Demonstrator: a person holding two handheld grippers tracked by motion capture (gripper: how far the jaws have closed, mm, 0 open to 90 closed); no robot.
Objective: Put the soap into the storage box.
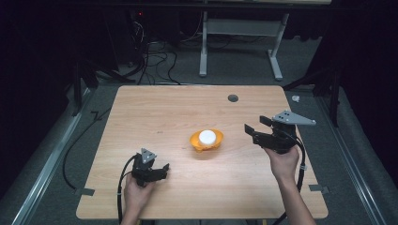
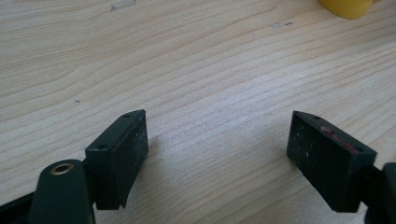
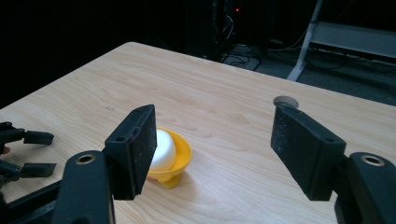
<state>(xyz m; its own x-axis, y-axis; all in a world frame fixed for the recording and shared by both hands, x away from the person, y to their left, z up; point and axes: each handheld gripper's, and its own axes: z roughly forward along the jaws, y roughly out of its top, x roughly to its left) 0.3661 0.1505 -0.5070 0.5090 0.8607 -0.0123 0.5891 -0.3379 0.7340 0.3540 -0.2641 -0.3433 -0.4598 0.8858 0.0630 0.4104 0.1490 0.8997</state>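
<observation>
Yellow bowl (image 1: 206, 140) holding white ball (image 1: 207, 137) is lying left of the nearer, wide-open, empty right tool (image 1: 256, 127); left tool (image 1: 159, 169) is likewise gaping empty.

Right tongs (image 3: 212, 154) spread wide, white ball (image 3: 161, 149) in yellow bowl (image 3: 180, 161), wooden table (image 3: 224, 107)

A yellow cup (image 3: 180, 154) stands upright on the table, a white ball (image 3: 163, 149) sitting in it. It lies ahead of the right jaws, partly behind one.
</observation>
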